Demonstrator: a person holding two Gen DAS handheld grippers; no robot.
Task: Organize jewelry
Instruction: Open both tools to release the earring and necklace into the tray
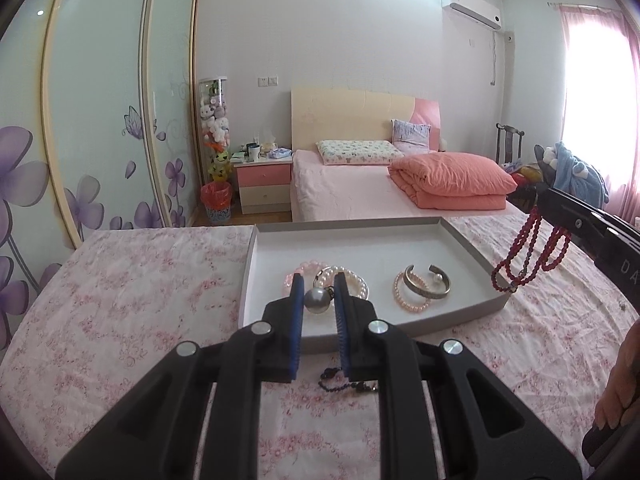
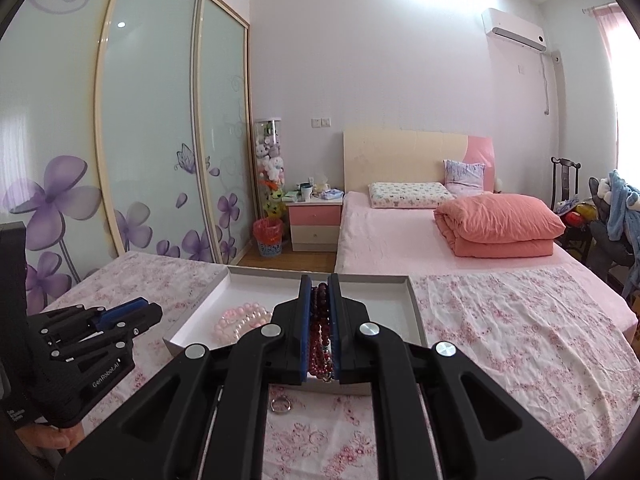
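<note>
A white tray with a grey rim lies on the floral cloth. It holds a pink bead bracelet, a white pearl bracelet, a metal bangle and a pink pearl bracelet. My left gripper is shut on a grey pearl pendant, held above the tray's near edge, and its dark chain dangles below. My right gripper is shut on a red bead necklace over the tray. Its loops hang at the tray's right side.
A small ring lies on the cloth in front of the tray. The left gripper shows at the left in the right wrist view. Behind the table stand a bed with a folded orange quilt, a nightstand and a sliding wardrobe.
</note>
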